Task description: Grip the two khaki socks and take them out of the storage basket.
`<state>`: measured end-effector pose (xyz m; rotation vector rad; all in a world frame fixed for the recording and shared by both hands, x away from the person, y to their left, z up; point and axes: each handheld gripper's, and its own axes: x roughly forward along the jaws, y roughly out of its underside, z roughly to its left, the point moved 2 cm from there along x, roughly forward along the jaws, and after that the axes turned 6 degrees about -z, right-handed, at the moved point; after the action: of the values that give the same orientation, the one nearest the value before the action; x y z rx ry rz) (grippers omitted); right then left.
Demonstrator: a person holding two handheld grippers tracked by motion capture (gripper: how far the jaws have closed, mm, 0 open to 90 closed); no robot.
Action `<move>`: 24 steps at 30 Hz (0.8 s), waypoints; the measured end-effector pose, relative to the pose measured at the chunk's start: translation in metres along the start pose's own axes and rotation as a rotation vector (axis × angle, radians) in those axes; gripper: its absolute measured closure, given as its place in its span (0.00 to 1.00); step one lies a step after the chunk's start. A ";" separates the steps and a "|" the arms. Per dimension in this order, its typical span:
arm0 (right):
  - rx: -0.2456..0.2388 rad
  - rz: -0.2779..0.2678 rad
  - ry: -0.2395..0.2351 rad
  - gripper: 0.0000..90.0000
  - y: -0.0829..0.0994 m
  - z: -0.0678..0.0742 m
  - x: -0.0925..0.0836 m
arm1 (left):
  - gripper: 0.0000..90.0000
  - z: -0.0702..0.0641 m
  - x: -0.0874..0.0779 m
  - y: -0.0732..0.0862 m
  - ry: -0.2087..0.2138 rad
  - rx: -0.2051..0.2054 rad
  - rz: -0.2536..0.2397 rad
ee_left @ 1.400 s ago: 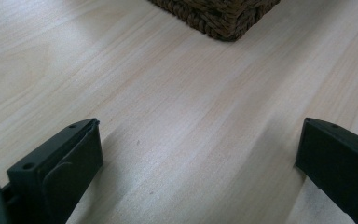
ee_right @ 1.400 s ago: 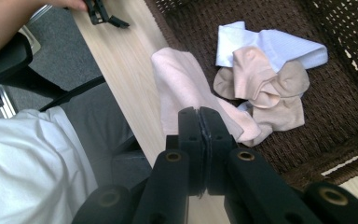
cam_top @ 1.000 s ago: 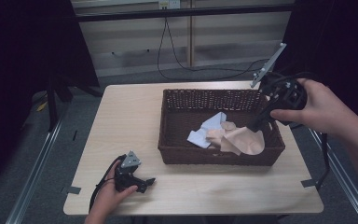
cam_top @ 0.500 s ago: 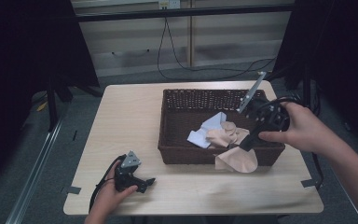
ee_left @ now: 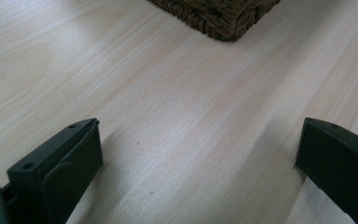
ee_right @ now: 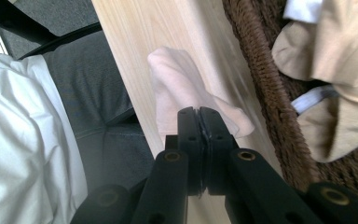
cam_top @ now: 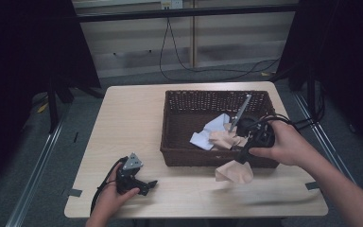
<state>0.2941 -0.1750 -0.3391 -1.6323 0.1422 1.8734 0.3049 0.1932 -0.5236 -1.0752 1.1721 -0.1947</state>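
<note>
The beige cloth [cam_top: 235, 172] hangs from the right gripper [cam_top: 242, 158], whose jaws are pressed together on a fold of it. In the high view it droops over the table [cam_top: 123, 123] just in front of the basket's near wall, at about four o'clock from the table's middle. Its lower edge is close to the tabletop; whether it touches cannot be told. In the right gripper view the cloth [ee_right: 186, 93] spills out past the jaw tips of the right gripper [ee_right: 199, 111] and lies against the pale strip of table between the basket wall [ee_right: 261, 88] and the table's edge.

The person's right hand [cam_top: 281, 144] grips the gripper's body at the basket's near right corner, with the grey plate pointing toward twelve o'clock over the basket.

The dark wicker basket [cam_top: 208, 158] sits on the right half of the table. Inside it lie another beige cloth [cam_top: 224, 139] and a white cloth [cam_top: 208, 135], bunched together near the middle, touching each other.

The left gripper [cam_top: 150, 185] rests near the table's edge at about seven o'clock, held by the left hand [cam_top: 116, 198], well apart from the basket. In the left gripper view its jaws are spread wide over bare wood, with a basket corner [ee_left: 223, 18] at twelve o'clock.
</note>
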 end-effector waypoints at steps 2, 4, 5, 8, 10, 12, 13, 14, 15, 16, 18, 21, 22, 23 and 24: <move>0.000 0.022 0.010 0.98 0.002 -0.003 0.012 | 0.00 0.000 0.000 0.000 0.000 0.000 0.000; -0.008 0.034 0.033 0.98 0.003 -0.003 0.021 | 0.00 0.000 0.000 0.000 0.000 0.000 0.000; -0.008 0.034 0.033 0.98 0.003 -0.003 0.021 | 0.00 0.000 0.000 0.000 0.000 0.000 0.000; -0.007 0.056 0.048 0.98 0.005 -0.005 0.037 | 0.00 0.000 0.000 0.000 0.000 0.000 0.000; -0.009 0.061 0.047 0.98 0.006 -0.006 0.041 | 0.00 0.000 0.000 0.000 0.000 0.000 0.000; -0.001 0.068 0.044 0.97 0.008 -0.008 0.051 | 0.00 0.000 0.000 0.000 0.000 0.000 0.000; -0.001 0.068 0.044 0.97 0.008 -0.008 0.051 | 0.00 0.000 0.000 0.000 0.000 0.000 0.000; 0.005 0.063 0.050 0.97 0.009 -0.009 0.053 | 0.00 0.000 0.000 0.000 0.000 0.001 -0.001; 0.002 0.069 0.048 0.97 0.010 -0.010 0.056 | 0.00 0.000 0.000 0.000 0.000 0.000 0.000; 0.005 0.065 0.040 0.96 0.010 -0.010 0.057 | 0.00 0.000 0.000 0.000 0.003 -0.001 -0.003; 0.018 0.049 0.025 0.88 0.011 -0.010 0.056 | 0.00 0.000 0.000 0.000 0.003 -0.001 -0.003; 0.032 0.031 0.007 0.82 0.010 -0.009 0.050 | 0.00 0.000 0.000 0.000 0.002 -0.001 -0.003; 0.030 0.024 0.001 0.79 0.010 -0.008 0.047 | 0.00 0.000 0.000 0.000 0.003 -0.001 -0.003; 0.035 0.021 -0.004 0.77 0.010 -0.006 0.044 | 0.00 0.000 0.000 0.000 0.002 0.000 -0.004; 0.033 0.012 -0.005 0.75 0.009 -0.005 0.038 | 0.00 0.000 0.000 0.000 0.002 0.000 -0.002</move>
<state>0.2929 -0.1696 -0.3786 -1.6080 0.1803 1.8736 0.3049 0.1931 -0.5237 -1.0768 1.1725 -0.1970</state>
